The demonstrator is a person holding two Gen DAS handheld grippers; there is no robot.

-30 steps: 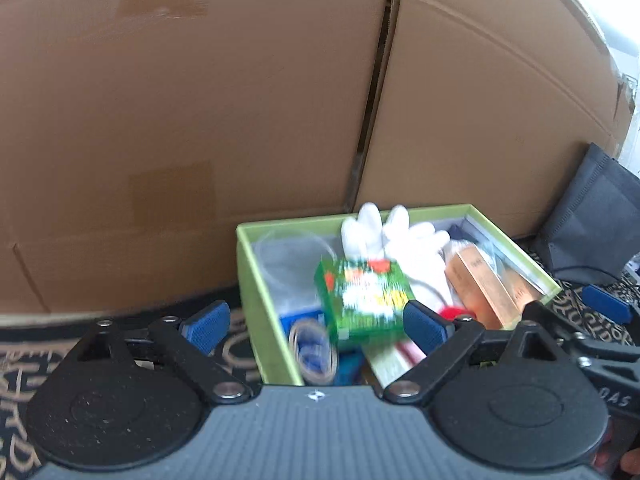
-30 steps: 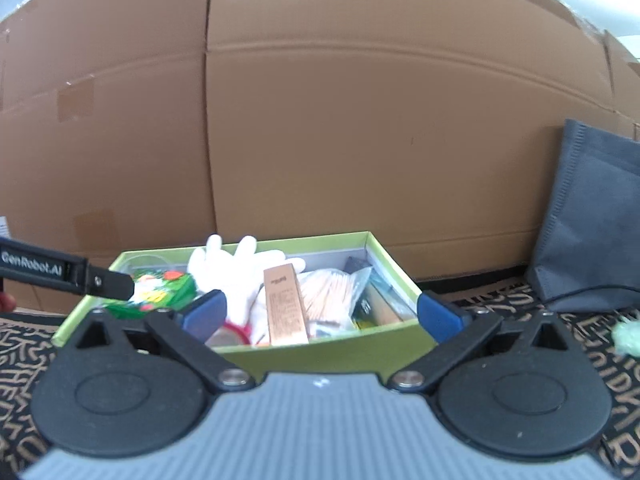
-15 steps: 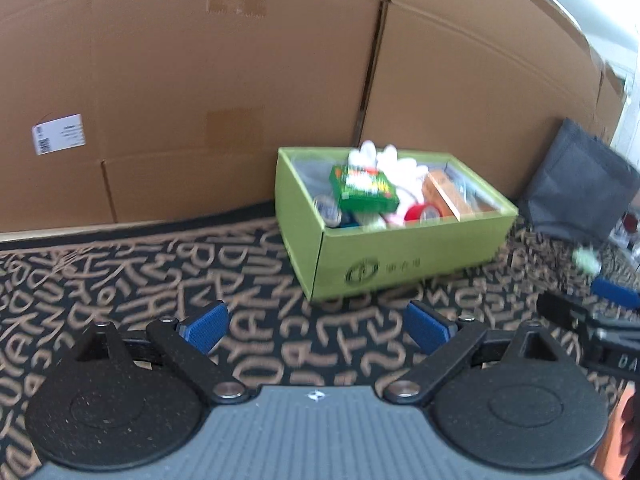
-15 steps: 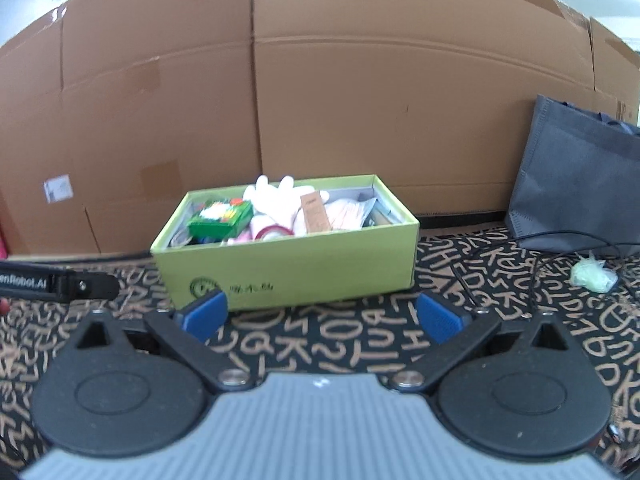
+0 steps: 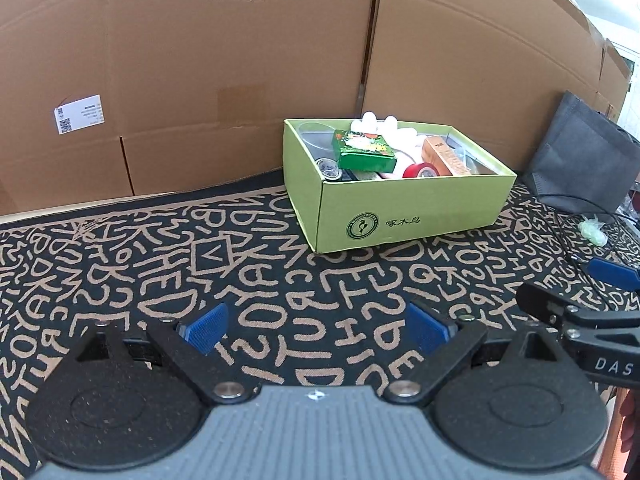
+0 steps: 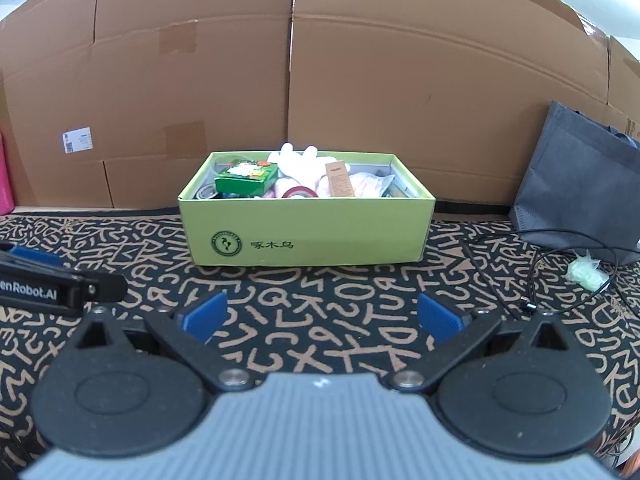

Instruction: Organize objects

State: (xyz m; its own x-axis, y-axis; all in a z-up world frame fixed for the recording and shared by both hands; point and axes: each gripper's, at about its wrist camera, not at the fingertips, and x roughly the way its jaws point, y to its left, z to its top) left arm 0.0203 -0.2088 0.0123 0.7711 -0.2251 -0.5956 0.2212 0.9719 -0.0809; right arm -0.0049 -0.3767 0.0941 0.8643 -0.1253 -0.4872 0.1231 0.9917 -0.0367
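A lime-green cardboard box (image 5: 404, 216) (image 6: 340, 232) stands on the patterned rug against the cardboard wall. It holds a green packet (image 5: 362, 150) (image 6: 246, 178), white gloves (image 5: 380, 124) (image 6: 298, 160), a copper carton (image 5: 442, 156) (image 6: 339, 180), a red tape roll (image 5: 420, 170) (image 6: 300, 192) and other items. My left gripper (image 5: 318, 328) is open and empty, well back from the box. My right gripper (image 6: 322, 314) is open and empty, also back from it. Each gripper shows at the edge of the other's view.
A dark grey fabric bag (image 6: 580, 184) (image 5: 580, 152) leans on the wall at the right. A black cable (image 6: 532, 276) and a pale green crumpled wrapper (image 6: 586, 270) (image 5: 592, 230) lie on the rug (image 6: 320, 292) near it. Cardboard sheets (image 6: 360, 80) close off the back.
Both grippers have pulled back from over the box to well in front of it. The box now looks smaller and farther away. Both stayed open and empty.
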